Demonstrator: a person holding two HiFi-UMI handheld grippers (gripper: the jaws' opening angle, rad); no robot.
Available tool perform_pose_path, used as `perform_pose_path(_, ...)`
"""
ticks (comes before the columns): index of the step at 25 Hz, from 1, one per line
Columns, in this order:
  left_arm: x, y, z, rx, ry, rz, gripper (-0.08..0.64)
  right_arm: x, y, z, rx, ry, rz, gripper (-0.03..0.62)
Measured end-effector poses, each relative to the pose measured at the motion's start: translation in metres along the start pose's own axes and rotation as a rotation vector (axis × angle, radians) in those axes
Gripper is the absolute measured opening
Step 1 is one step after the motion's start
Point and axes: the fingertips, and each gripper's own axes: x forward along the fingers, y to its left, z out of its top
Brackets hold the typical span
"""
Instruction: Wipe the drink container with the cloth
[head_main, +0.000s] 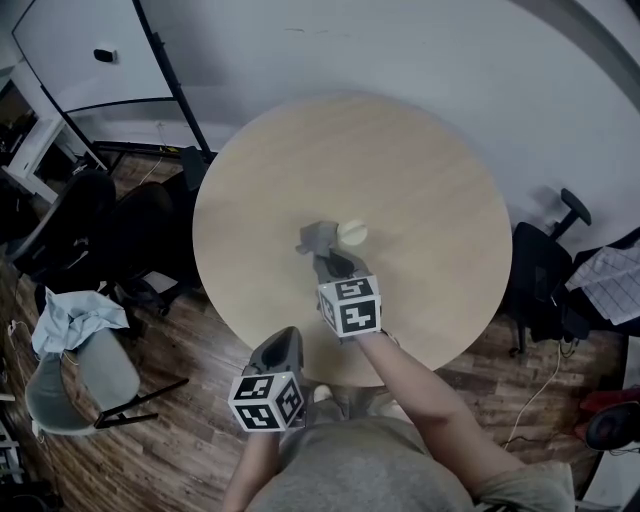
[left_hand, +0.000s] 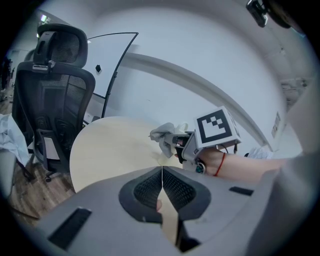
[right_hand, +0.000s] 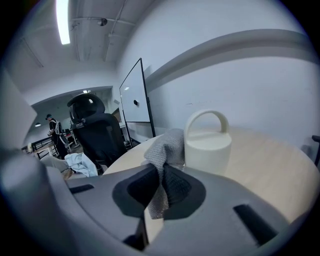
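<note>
A round pale wooden counter (head_main: 420, 170) stands on dark wood flooring (head_main: 195, 345) among black office chairs (head_main: 150, 235), and near its middle a cream loop-handled drink container (right_hand: 207, 142) sits just beside a grey woven cloth (right_hand: 167, 147) clenched in the right tool (right_hand: 161, 175), while the left tool (left_hand: 161, 182), pressed closed and empty, hovers at the near edge.

Nothing readable — right gripper's cube (head_main: 350, 305) and left gripper's cube (head_main: 267, 401) bear square markers only; no lettering.

At frame centre you find the drink container (head_main: 352, 232) on the table (head_main: 420, 150), the cloth (head_main: 316, 238) just left of it, office chairs (head_main: 130, 240) left of the table.
</note>
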Motion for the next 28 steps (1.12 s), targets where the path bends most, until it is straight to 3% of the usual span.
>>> perform_pose_path(7,-0.005,0.007,-0.002,0.0,0.008,0.0,0.003,0.008,-0.011,-0.028,0.049,0.066,-0.04,0.009)
perform_pose_path(28,-0.019,0.029,-0.006,-0.026,0.008,0.036,0.003,0.032,-0.028,-0.103,0.011,0.271,-0.086,0.009)
